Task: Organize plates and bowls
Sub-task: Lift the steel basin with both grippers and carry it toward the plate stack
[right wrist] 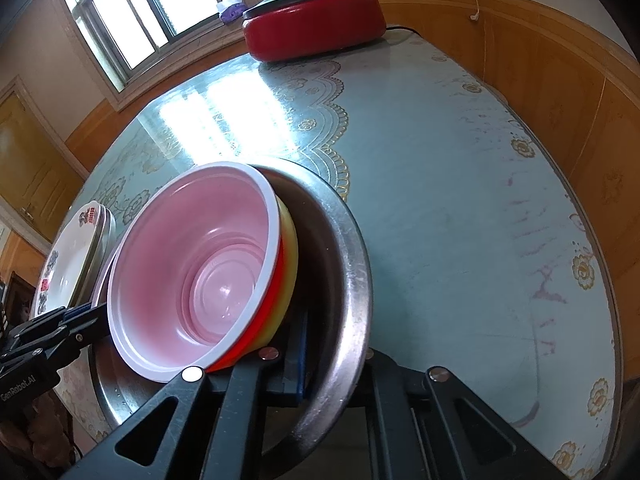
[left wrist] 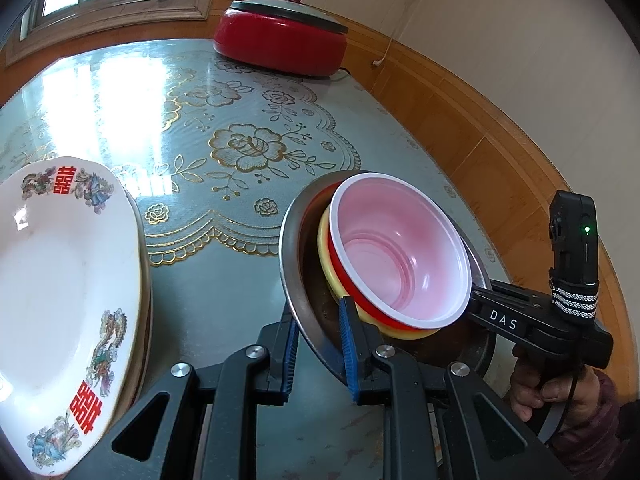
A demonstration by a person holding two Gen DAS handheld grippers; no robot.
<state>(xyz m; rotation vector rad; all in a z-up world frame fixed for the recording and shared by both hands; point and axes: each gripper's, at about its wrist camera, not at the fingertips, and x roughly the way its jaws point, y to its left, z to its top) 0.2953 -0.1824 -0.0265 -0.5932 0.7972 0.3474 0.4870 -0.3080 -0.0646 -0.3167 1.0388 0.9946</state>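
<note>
Both grippers are clamping the steel bowl's [left wrist: 296, 248] rim from opposite sides, left gripper [left wrist: 320, 354] and right gripper [right wrist: 320, 356]. It's tilting, mouth facing the cameras, red bowl [right wrist: 192, 268] nested inside. Plates [left wrist: 60, 300] sitting left; red pot [left wrist: 280, 36] far back.

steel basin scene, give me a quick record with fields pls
basin: steel basin, tilted, rim gripped from both sides
contents: red bowl with pink inside, nested in a yellow bowl, inside the basin
left hand-held gripper: pads either side of the basin's rim
right hand-held gripper: on the opposite rim, one pad inside
plates: stack of white plates to the left of the basin
far end: red lidded pot on the table
</note>
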